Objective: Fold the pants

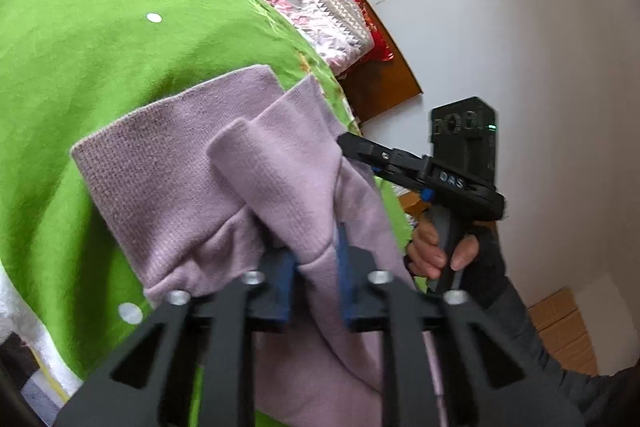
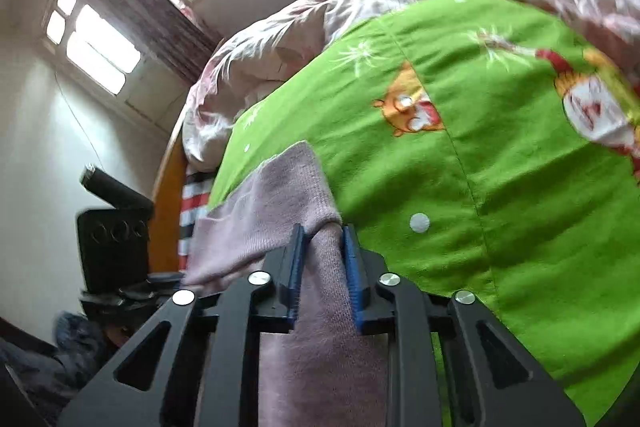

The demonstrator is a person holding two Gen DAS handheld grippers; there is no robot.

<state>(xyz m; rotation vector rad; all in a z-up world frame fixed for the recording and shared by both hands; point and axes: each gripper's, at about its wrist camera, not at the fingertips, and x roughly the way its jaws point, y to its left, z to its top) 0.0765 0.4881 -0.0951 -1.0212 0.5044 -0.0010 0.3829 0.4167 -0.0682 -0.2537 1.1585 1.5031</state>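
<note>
Between the blue-padded jaws hang pale lilac knit pants [image 1: 224, 167], above a bright green fleece blanket [image 2: 460, 187] printed with white dots and orange cartoon bears, beyond it a pink floral quilt [image 2: 280, 39].

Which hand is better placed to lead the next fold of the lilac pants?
Probably neither: both tongs are shut on the lilac knit pants. The left tongs pinch a bunched cuff, and the right tongs pinch the cloth above the green blanket, so I would move them together.
</note>
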